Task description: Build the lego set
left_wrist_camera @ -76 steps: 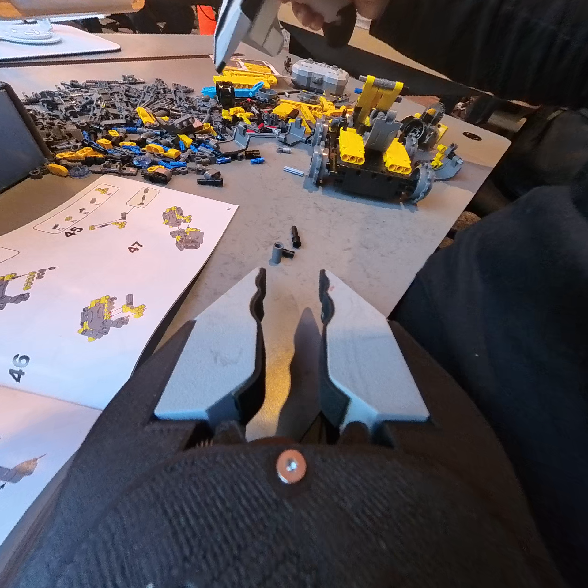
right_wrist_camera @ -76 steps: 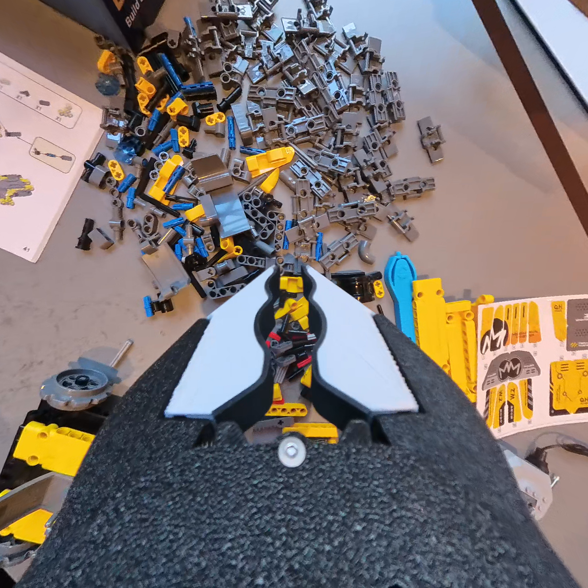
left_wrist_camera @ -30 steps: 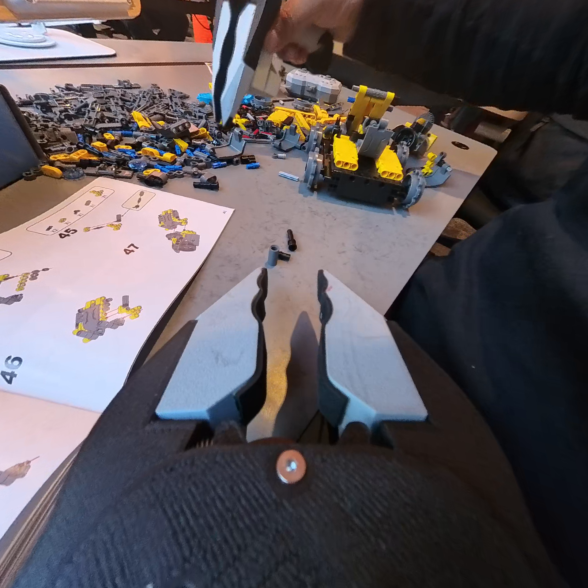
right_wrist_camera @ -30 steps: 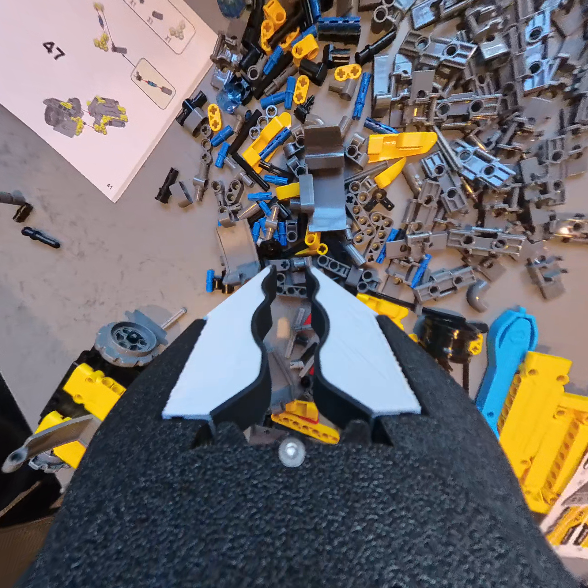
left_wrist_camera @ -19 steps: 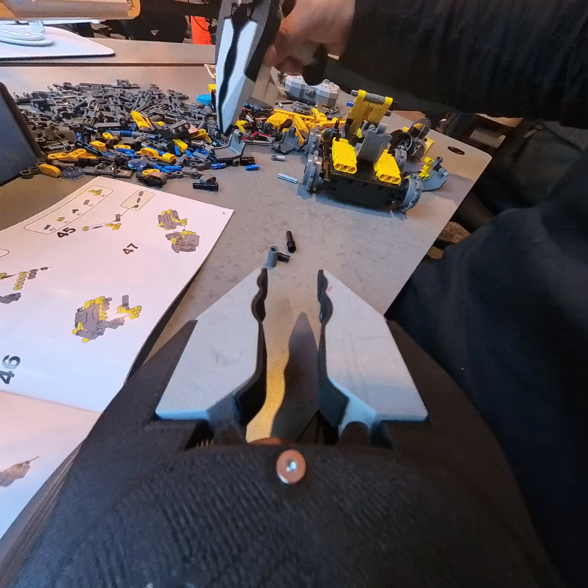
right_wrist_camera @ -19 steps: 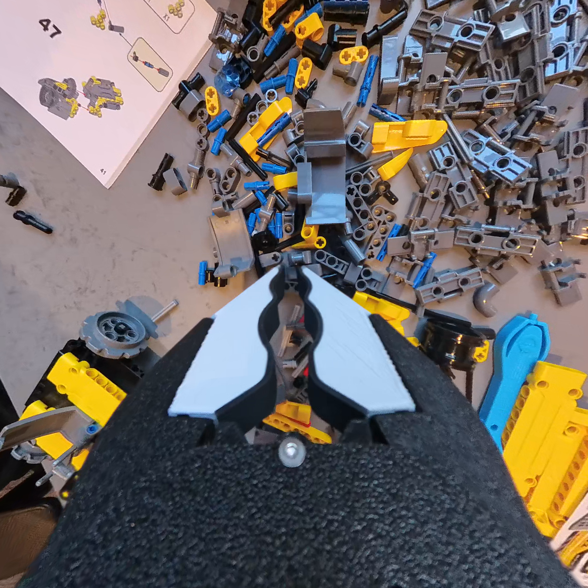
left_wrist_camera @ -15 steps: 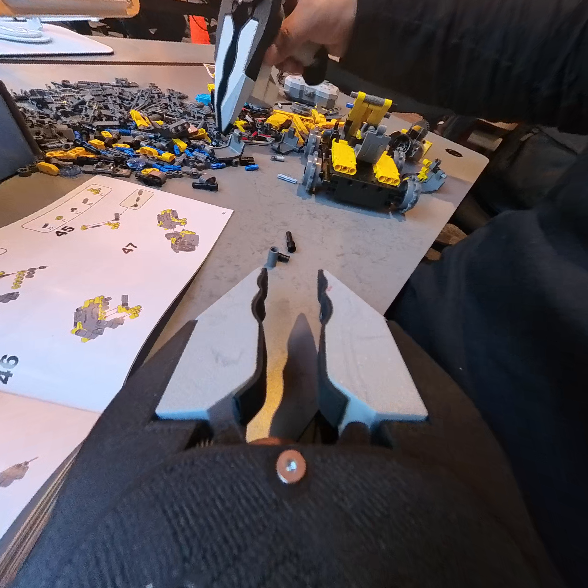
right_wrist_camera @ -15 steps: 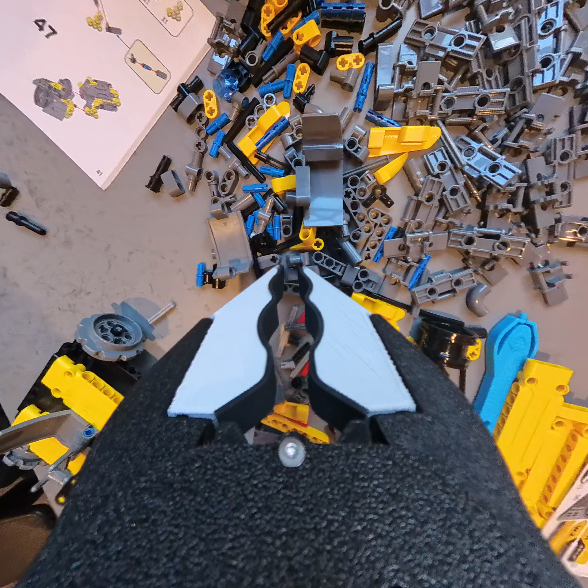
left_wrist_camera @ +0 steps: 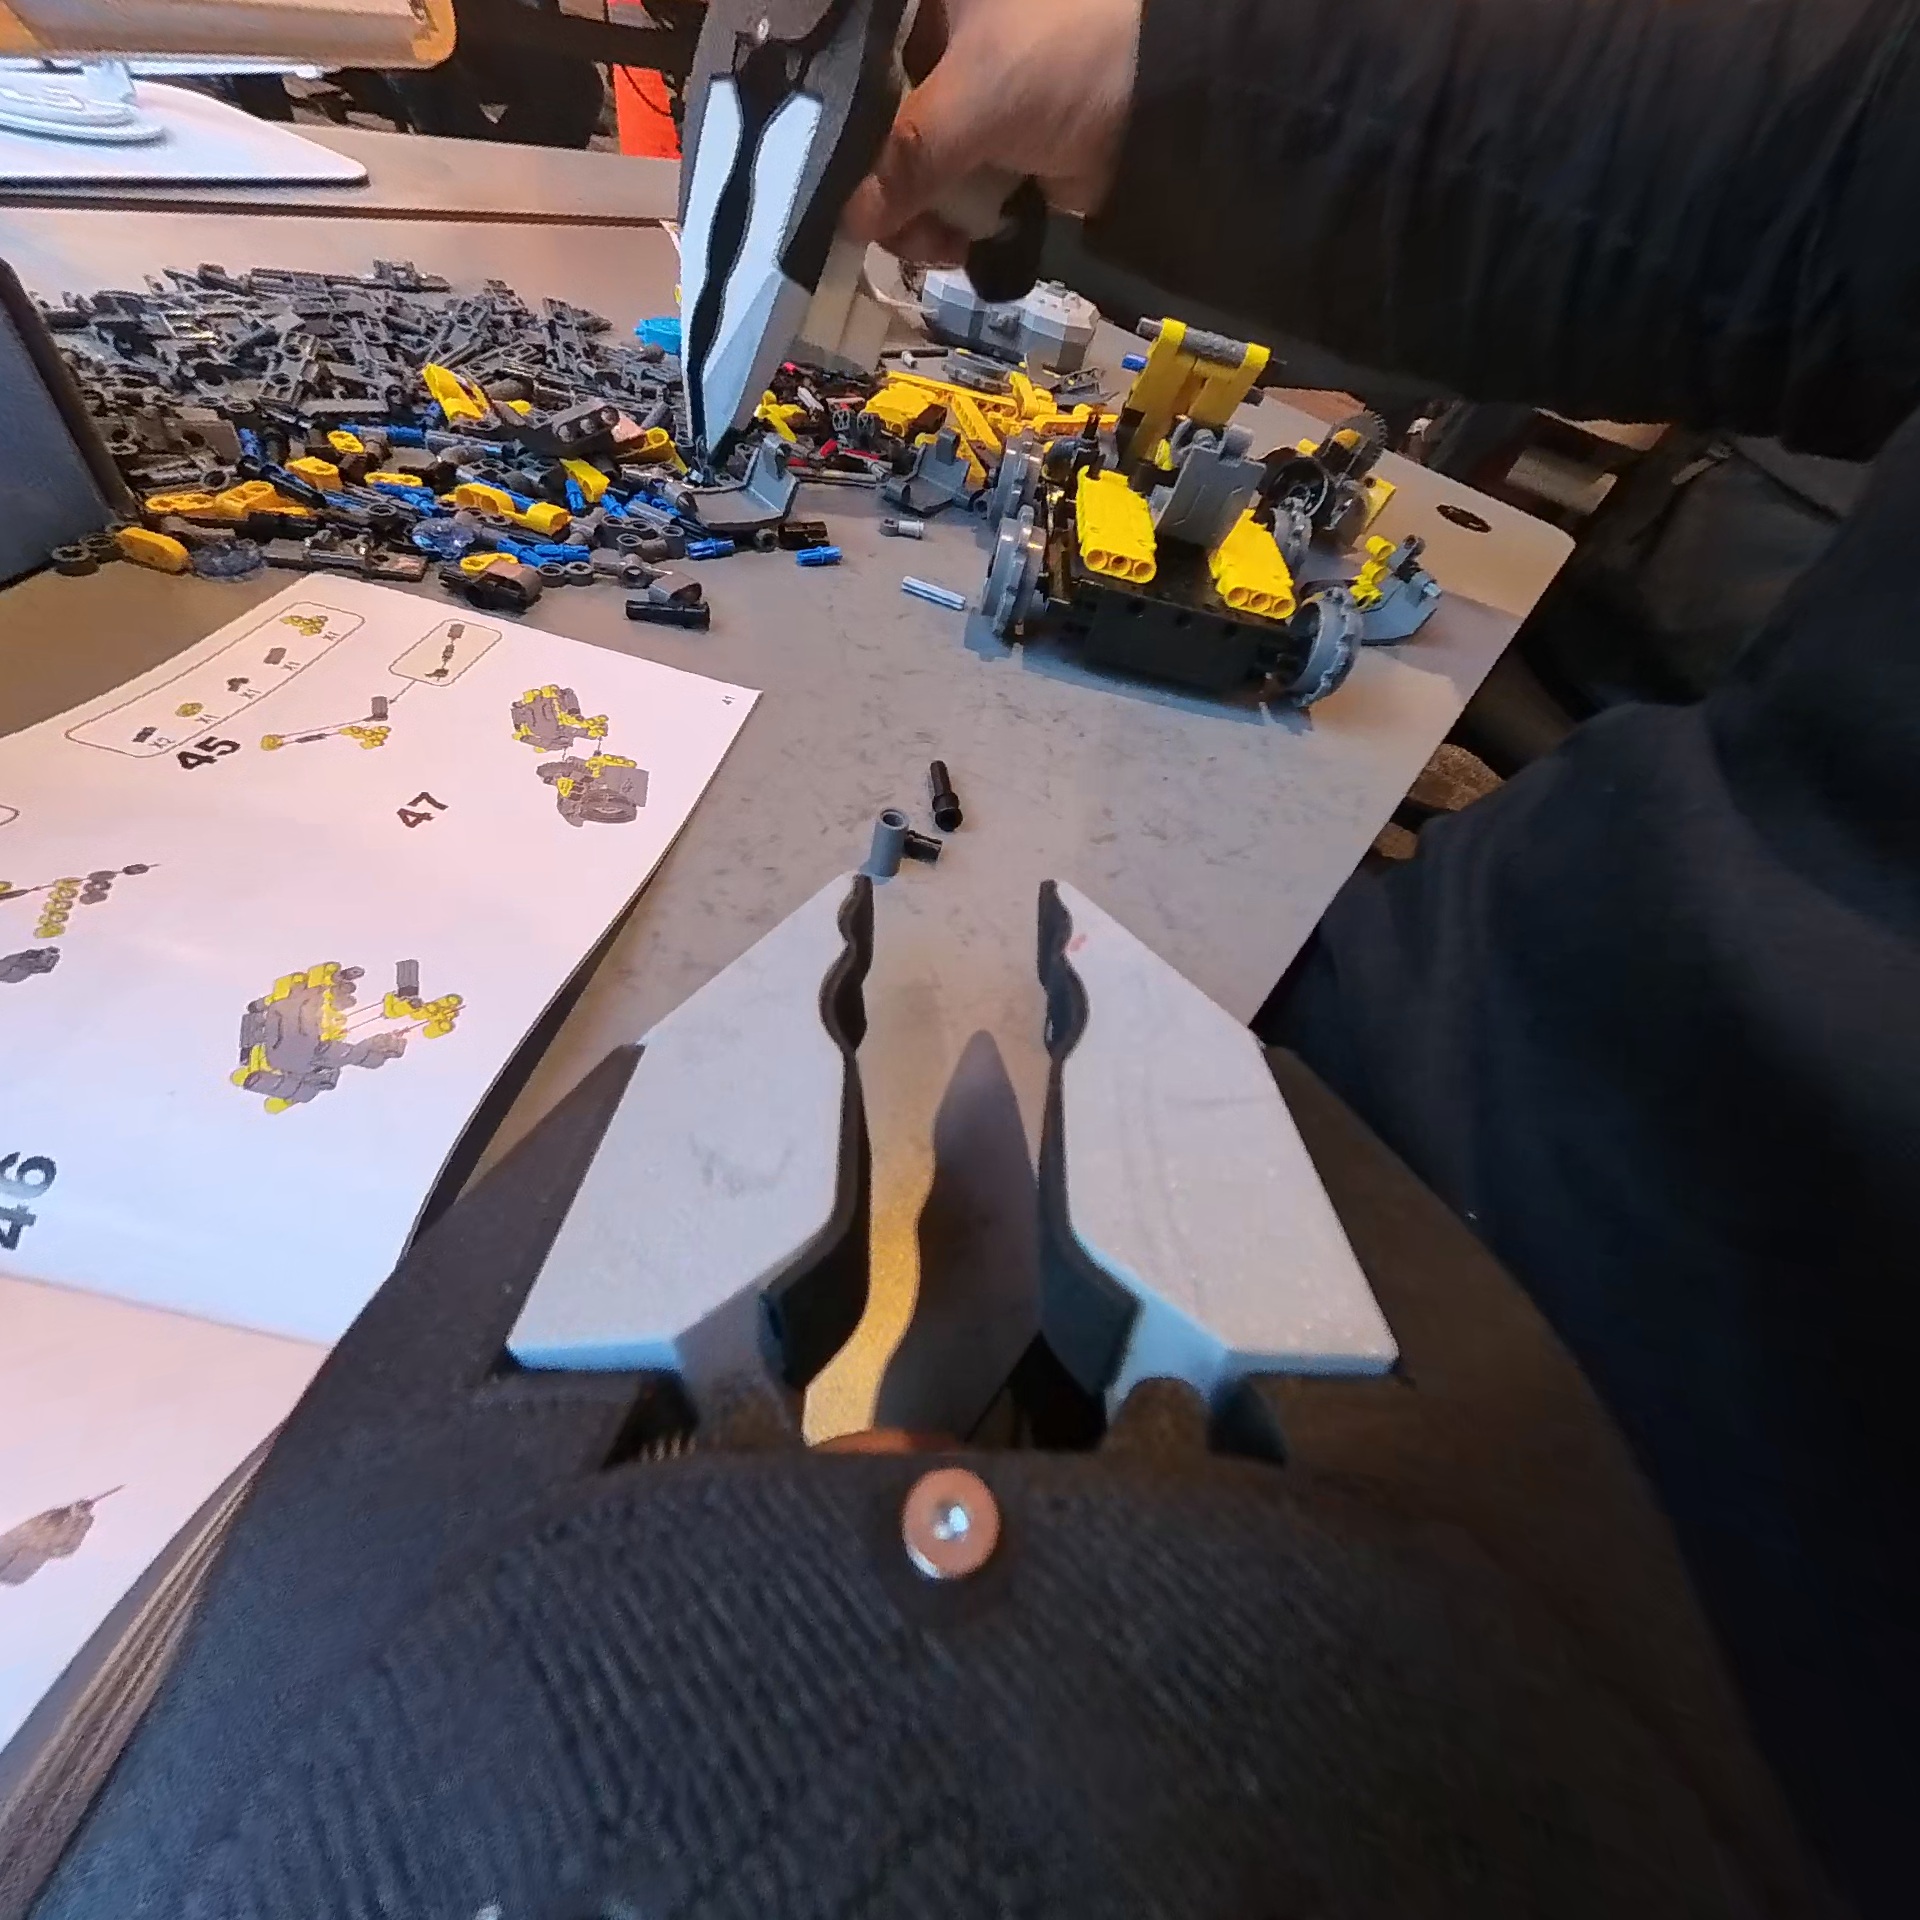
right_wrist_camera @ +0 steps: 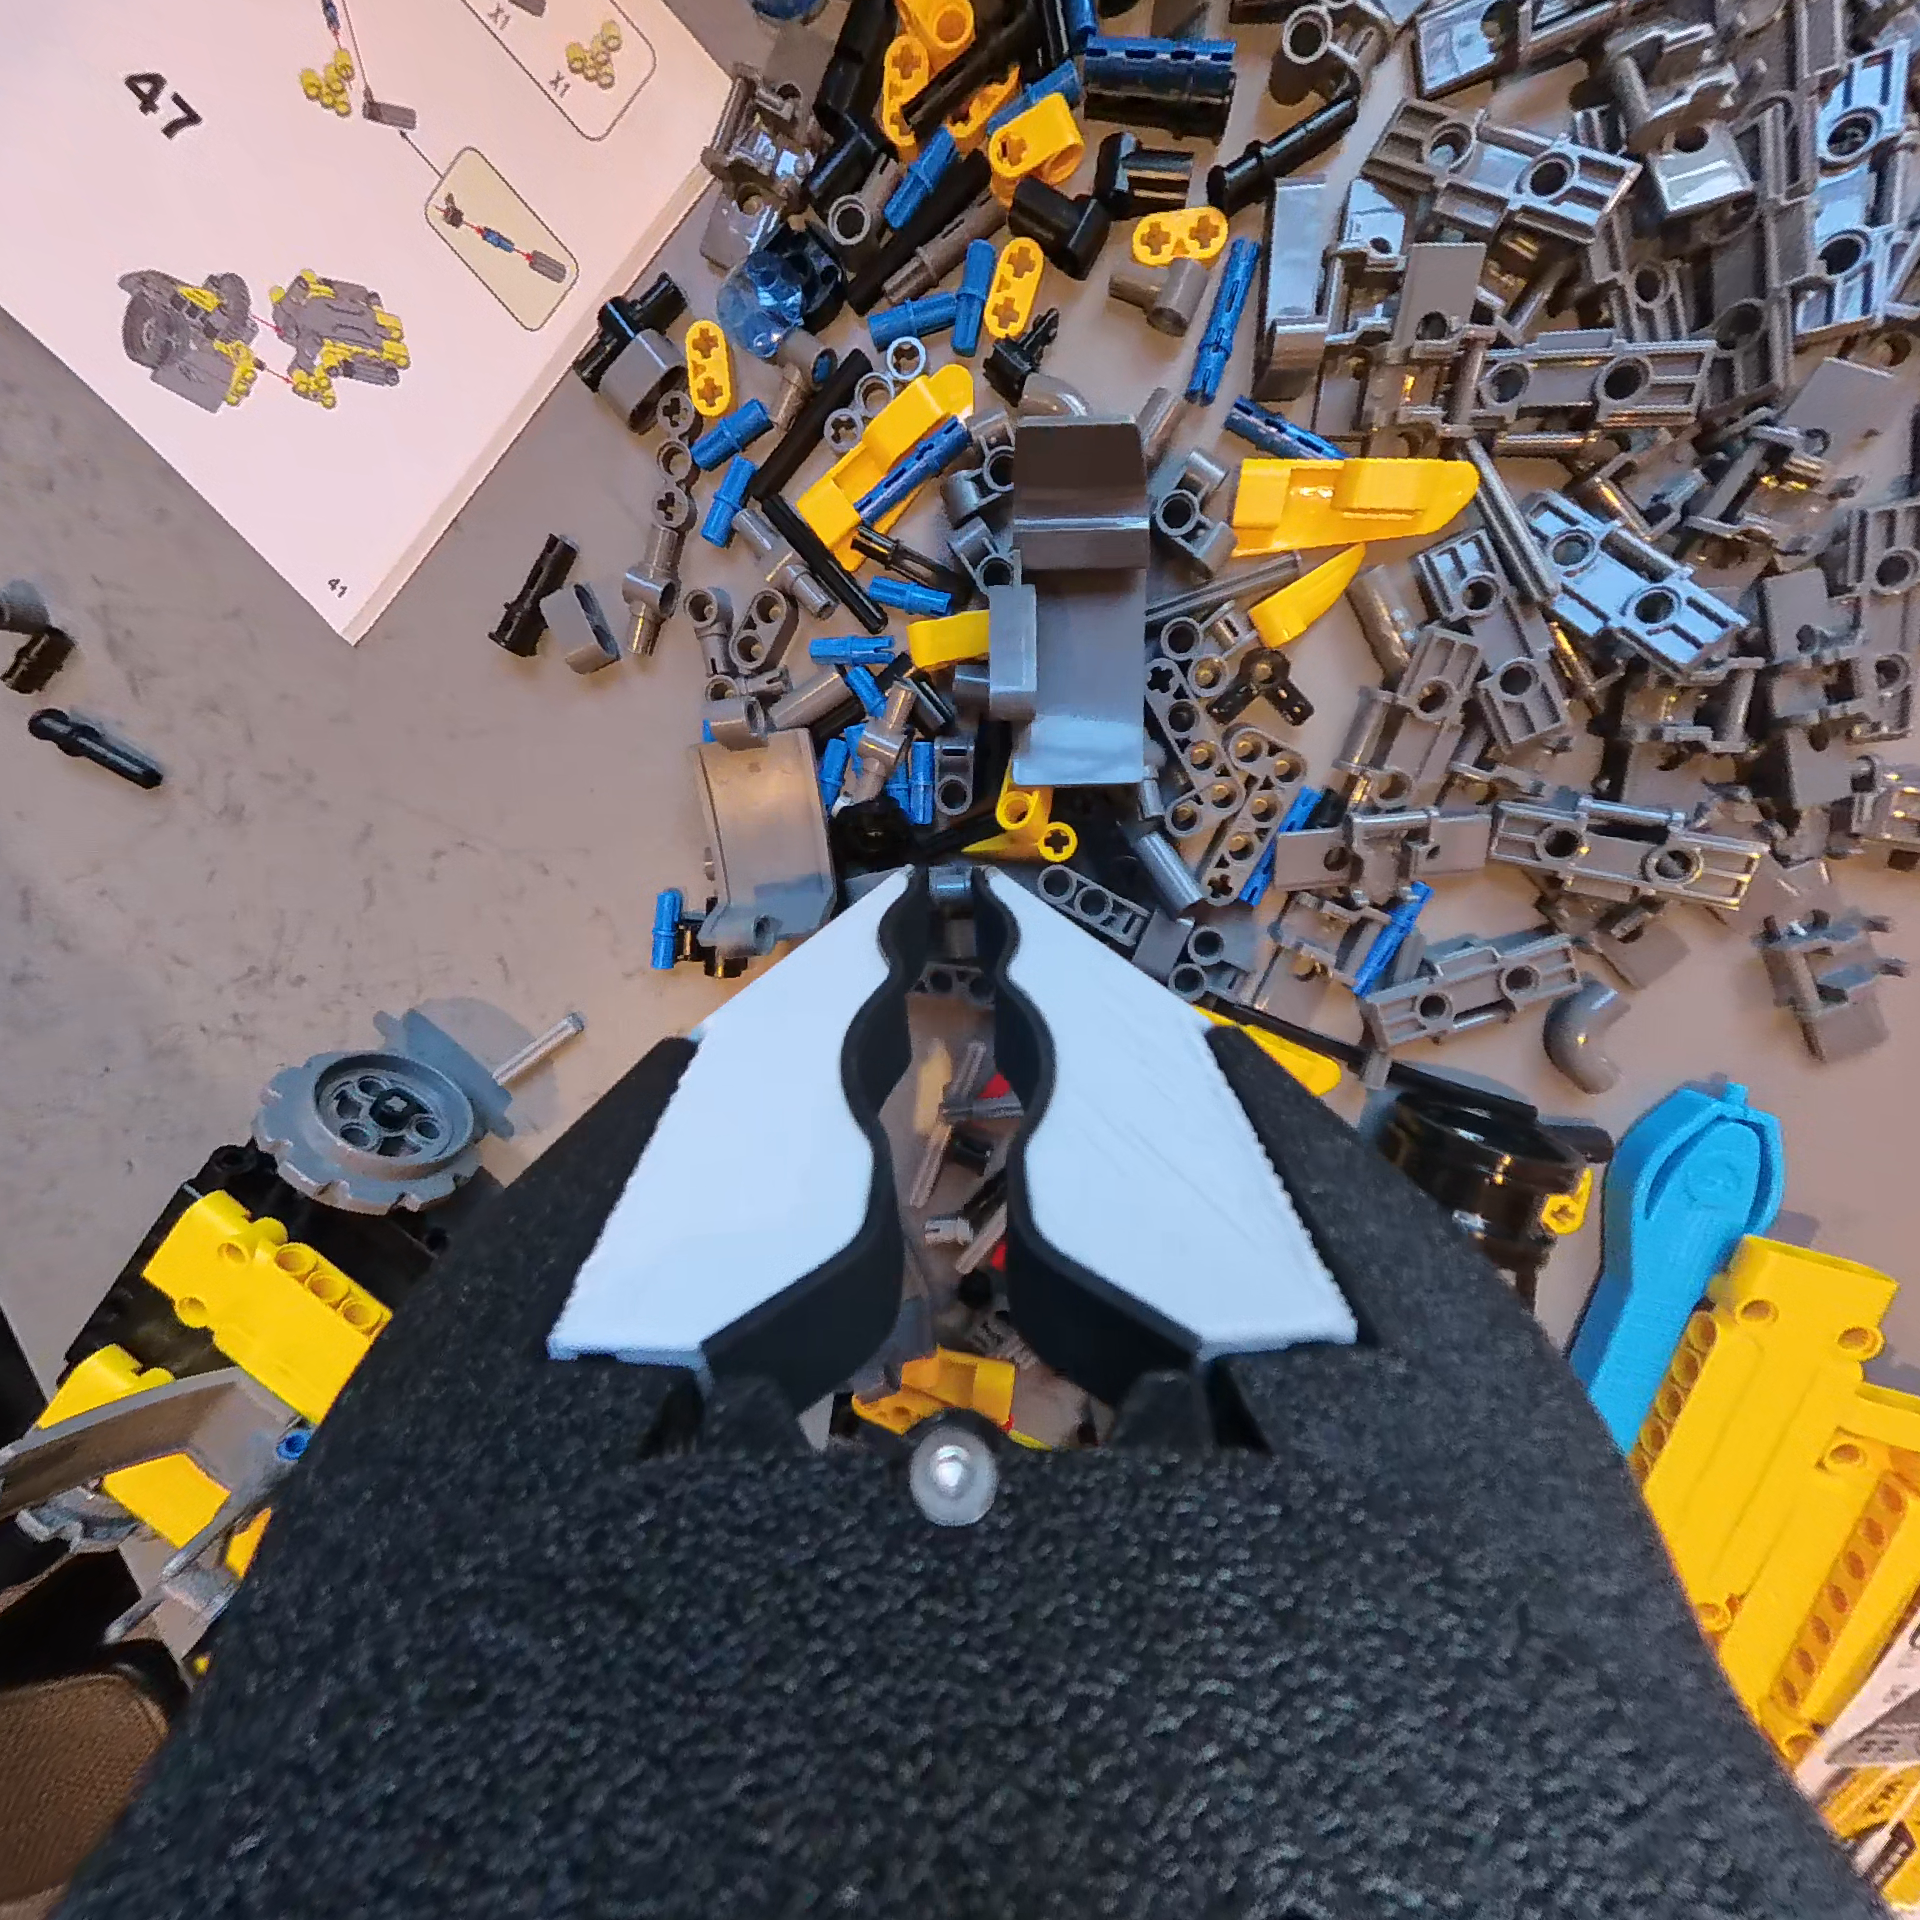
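While the left hand-held gripper [left_wrist_camera: 948, 899] gapes empty, right hand-held gripper [right_wrist_camera: 951, 883] pinches small grey piece [right_wrist_camera: 950, 886], half hidden.

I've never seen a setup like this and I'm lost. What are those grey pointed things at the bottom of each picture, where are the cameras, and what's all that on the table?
The grey wedges are the two fingers of a hand-held gripper. A person holds one in each hand, and a camera on each looks forward along its fingers.

In the left wrist view, the left gripper hangs open and empty, low over the grey table. Just ahead lie a small grey connector and a black pin. An open instruction booklet lies beside it. Farther off stands a half-built yellow and black model, and a hand holds the right gripper tip-down in the pile.

The right wrist view looks straight down on that pile of loose building pieces. The right gripper has its tips pinched around a small grey piece.
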The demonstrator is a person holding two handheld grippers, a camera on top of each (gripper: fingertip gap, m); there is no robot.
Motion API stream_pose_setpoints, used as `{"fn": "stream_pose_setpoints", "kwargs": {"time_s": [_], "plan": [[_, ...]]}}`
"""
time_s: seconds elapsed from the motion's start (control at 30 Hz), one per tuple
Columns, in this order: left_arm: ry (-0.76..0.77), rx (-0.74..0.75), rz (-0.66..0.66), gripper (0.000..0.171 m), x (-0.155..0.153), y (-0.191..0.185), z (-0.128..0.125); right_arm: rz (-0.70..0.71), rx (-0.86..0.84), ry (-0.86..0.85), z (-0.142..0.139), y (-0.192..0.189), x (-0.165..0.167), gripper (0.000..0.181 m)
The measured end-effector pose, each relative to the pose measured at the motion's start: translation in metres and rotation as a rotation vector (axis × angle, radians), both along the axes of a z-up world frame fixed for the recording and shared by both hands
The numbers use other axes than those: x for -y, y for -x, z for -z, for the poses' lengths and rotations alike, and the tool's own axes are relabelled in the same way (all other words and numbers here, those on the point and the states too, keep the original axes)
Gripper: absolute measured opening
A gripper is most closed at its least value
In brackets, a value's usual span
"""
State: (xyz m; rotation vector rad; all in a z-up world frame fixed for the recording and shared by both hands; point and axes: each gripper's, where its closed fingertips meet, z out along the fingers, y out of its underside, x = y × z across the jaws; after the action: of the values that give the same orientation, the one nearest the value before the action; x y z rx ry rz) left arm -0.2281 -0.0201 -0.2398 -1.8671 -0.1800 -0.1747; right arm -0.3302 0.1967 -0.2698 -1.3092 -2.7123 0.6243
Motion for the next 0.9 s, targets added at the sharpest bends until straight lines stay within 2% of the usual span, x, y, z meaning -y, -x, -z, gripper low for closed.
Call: {"fn": "stream_pose_setpoints", "kwargs": {"time_s": [0.3, 0.43, 0.67, 0.8, 0.9], "plan": [[-0.005, 0.007, 0.002, 0.03, 0.0, 0.0, -0.001, 0.023, 0.007, 0.045, -0.003, -0.003, -0.003, 0.012], [-0.004, 0.013, 0.0, 0.03, 0.0, 0.001, -0.001, 0.029, -0.007, 0.083, -0.007, -0.006, -0.006, 0.008], [0.004, 0.004, -0.002, 0.03, -0.001, 0.0, 0.001, 0.029, -0.036, 0.076, -0.013, -0.004, -0.009, 0.015], [0.004, 0.004, 0.0, 0.03, -0.001, 0.0, 0.001, -0.013, -0.021, 0.035, -0.004, -0.003, -0.004, 0.015], [0.004, -0.001, 0.001, 0.03, 0.0, 0.0, 0.0, -0.032, -0.014, 0.01, 0.002, -0.004, -0.005, 0.008]]}}
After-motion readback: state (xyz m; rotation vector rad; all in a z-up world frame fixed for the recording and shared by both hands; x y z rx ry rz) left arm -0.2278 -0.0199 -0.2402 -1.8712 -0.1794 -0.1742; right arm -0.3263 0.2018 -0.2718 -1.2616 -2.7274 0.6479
